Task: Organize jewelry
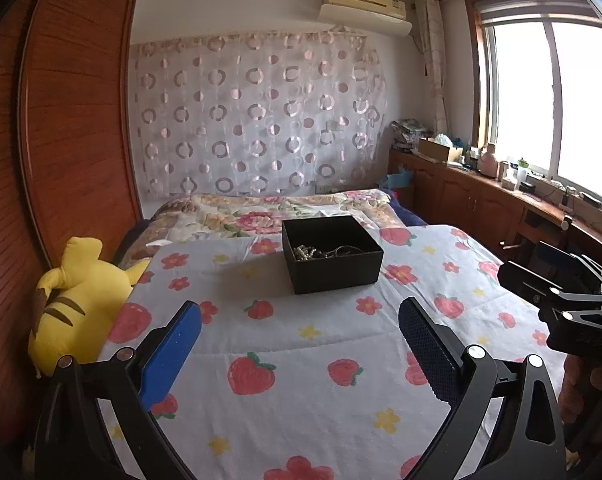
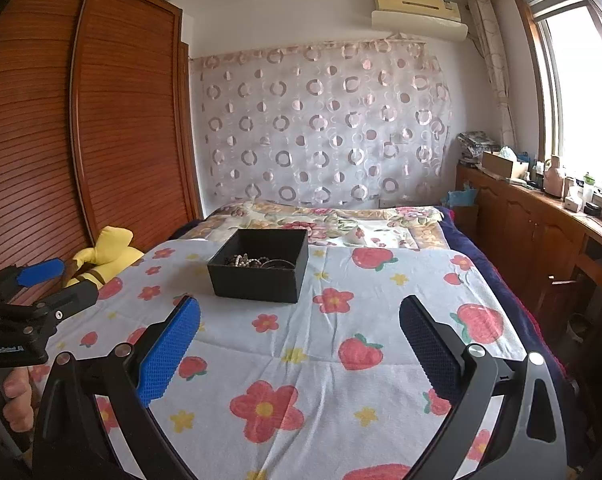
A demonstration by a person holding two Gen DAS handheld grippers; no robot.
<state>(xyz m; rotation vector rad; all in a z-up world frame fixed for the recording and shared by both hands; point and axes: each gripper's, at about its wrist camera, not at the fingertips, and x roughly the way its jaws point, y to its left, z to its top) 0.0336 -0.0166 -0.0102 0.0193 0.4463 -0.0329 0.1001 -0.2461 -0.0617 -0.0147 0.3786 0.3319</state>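
A black open box (image 1: 332, 255) stands on the strawberry-print bedspread (image 1: 285, 352), and it also shows in the right wrist view (image 2: 261, 266). Inside lie a pearl string (image 1: 307, 253), bead bracelets (image 2: 247, 261) and thin metal bangles (image 2: 279, 264). My left gripper (image 1: 301, 332) is open and empty, a short way in front of the box. My right gripper (image 2: 301, 328) is open and empty, also in front of the box. The right gripper's body shows at the right edge of the left wrist view (image 1: 573, 300); the left gripper shows at the left of the right wrist view (image 2: 29, 292).
A yellow plush toy (image 1: 77, 304) lies at the bed's left edge beside a wooden wardrobe (image 1: 73, 120). A floral quilt (image 1: 269, 212) covers the far bed. A cluttered wooden counter (image 1: 513, 188) runs under the window on the right.
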